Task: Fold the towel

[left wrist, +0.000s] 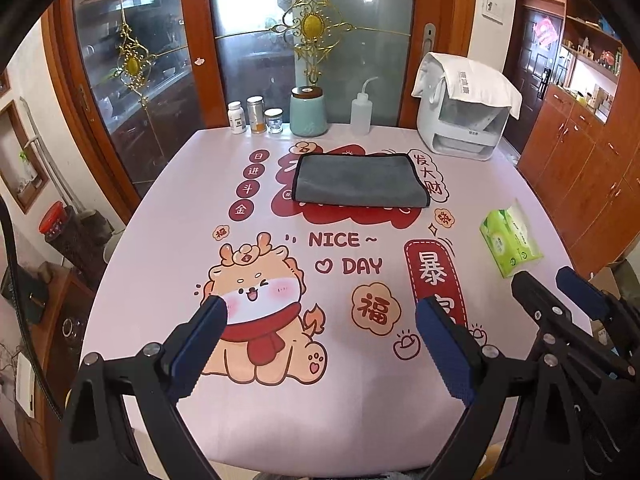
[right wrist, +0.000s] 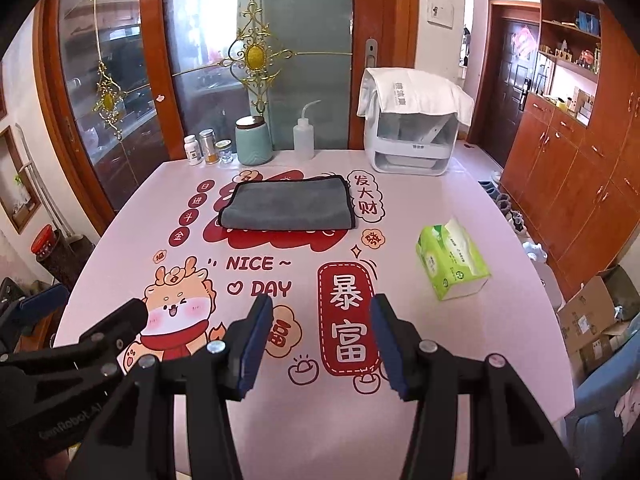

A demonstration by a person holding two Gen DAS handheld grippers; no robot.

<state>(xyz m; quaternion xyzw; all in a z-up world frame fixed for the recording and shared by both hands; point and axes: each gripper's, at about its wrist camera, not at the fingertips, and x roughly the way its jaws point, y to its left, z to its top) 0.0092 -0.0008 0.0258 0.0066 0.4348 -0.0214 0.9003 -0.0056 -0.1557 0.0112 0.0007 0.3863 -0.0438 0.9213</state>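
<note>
Between left tongs fingers: bare tablecloth, jaws wide, holding nothing. Right tongs alongside, narrower gap, also empty. Well ahead of both: towel, grey, flat, seemingly already doubled. Advice: reach forward together, pinch near corners low, lift evenly, keep clear of tissue pack on right.

Your towel is grey with a thin black edging, and it lies flat in a neat folded rectangle on the far half of the table, covering part of the red print. From your right wrist view the towel shows a rounded fold along its near edge.
</note>
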